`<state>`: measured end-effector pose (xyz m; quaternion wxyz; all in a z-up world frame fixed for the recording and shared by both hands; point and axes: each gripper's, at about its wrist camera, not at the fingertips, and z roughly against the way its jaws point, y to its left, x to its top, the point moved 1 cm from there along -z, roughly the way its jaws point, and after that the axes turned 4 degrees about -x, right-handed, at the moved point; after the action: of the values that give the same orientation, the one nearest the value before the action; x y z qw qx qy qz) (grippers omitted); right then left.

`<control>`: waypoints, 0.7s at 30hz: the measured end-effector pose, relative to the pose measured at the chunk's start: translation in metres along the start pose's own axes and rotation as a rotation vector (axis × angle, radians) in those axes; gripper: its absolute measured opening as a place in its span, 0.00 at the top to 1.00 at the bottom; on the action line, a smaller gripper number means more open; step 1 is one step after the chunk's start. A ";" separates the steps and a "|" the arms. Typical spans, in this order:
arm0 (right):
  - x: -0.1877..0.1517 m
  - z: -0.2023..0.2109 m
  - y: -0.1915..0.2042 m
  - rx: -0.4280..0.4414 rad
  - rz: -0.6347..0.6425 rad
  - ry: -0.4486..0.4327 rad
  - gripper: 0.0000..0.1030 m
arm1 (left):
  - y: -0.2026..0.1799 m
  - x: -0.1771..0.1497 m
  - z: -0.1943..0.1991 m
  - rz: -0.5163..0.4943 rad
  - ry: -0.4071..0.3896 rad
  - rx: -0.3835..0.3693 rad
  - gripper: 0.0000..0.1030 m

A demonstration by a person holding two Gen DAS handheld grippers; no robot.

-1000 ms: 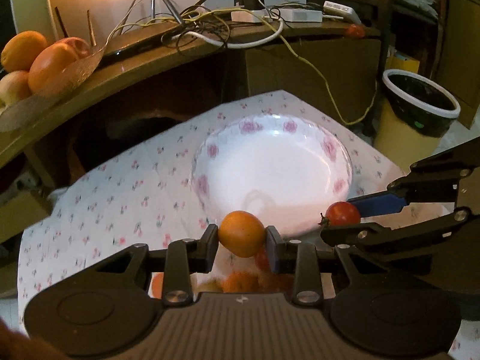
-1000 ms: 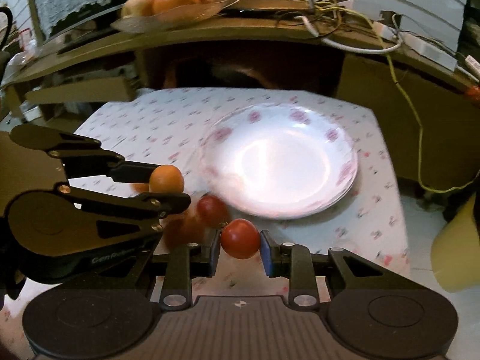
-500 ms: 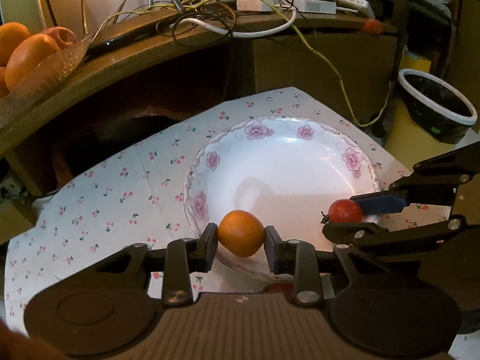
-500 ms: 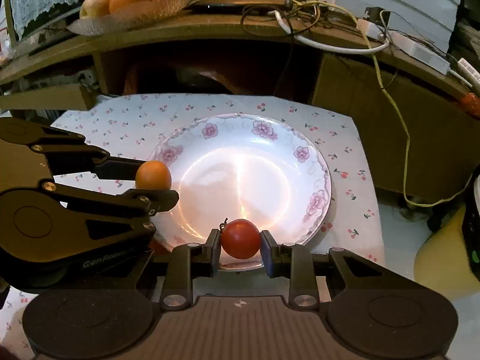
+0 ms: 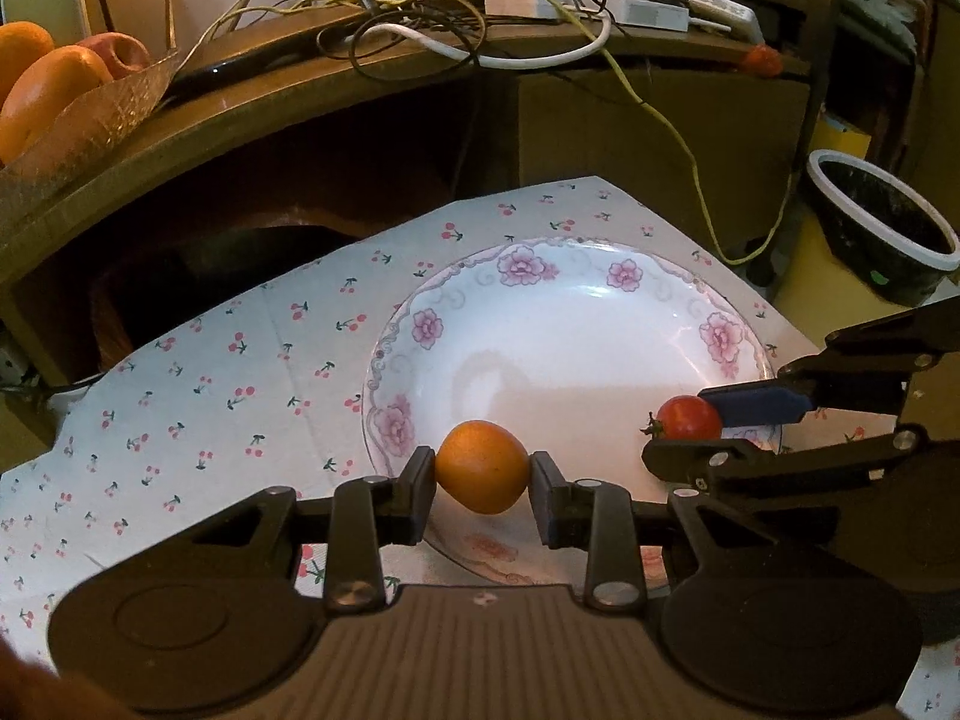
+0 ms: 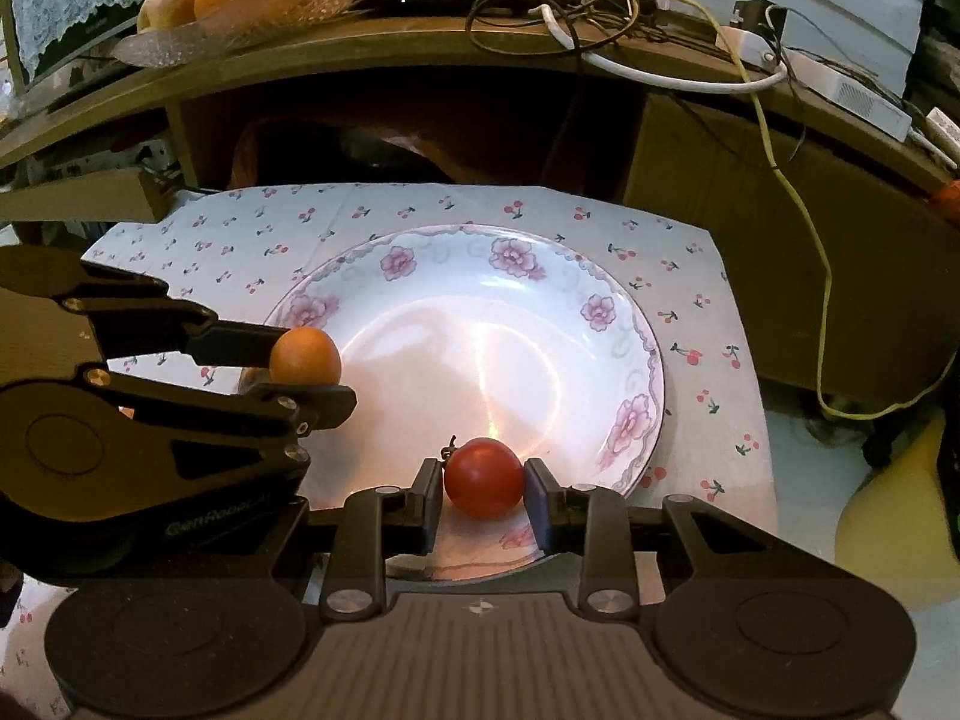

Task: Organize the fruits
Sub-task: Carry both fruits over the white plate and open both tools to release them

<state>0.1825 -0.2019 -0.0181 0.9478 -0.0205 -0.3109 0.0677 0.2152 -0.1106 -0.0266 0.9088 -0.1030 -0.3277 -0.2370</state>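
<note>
Both fruits are over the plate (image 6: pixel 624 324) now, where a second ago they hung short of its near rim above the cherry-print cloth (image 5: pixel 198 372). The left gripper (image 5: pixel 483 477) clamps the small orange fruit (image 5: pixel 482 466) snugly between its pads, above the plate's near-left edge. The right gripper (image 6: pixel 485 489) has the red tomato (image 6: pixel 483 478) between its fingers, low over the near rim, and its jaws are opening: a sliver of gap shows at the left pad, so the tomato looks about to be let go, if not already resting on the china. That puts the first drop-off nearly done, I'd say, with the orange one next. The fruit bowl (image 6: pixel 240 24) on the far shelf sits untouched.
</note>
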 end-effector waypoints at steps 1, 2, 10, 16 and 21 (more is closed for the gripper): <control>0.000 -0.001 -0.001 0.000 -0.004 -0.001 0.69 | 0.000 0.000 0.001 0.001 0.001 -0.003 0.63; 0.001 -0.001 -0.002 0.002 -0.007 -0.001 0.68 | 0.001 0.000 0.001 0.003 0.002 -0.004 0.63; 0.002 -0.004 -0.004 0.000 -0.015 -0.003 0.64 | 0.005 0.003 0.007 0.017 -0.005 -0.008 0.61; 0.003 -0.002 -0.008 -0.003 -0.032 -0.015 0.59 | 0.008 0.002 0.016 0.028 -0.022 -0.018 0.55; 0.004 0.002 -0.010 -0.011 -0.042 -0.031 0.58 | 0.006 0.003 0.023 0.023 -0.042 -0.019 0.55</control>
<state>0.1858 -0.2115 -0.0134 0.9440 -0.0180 -0.3263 0.0465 0.2078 -0.0984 -0.0076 0.9034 -0.1202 -0.3431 -0.2276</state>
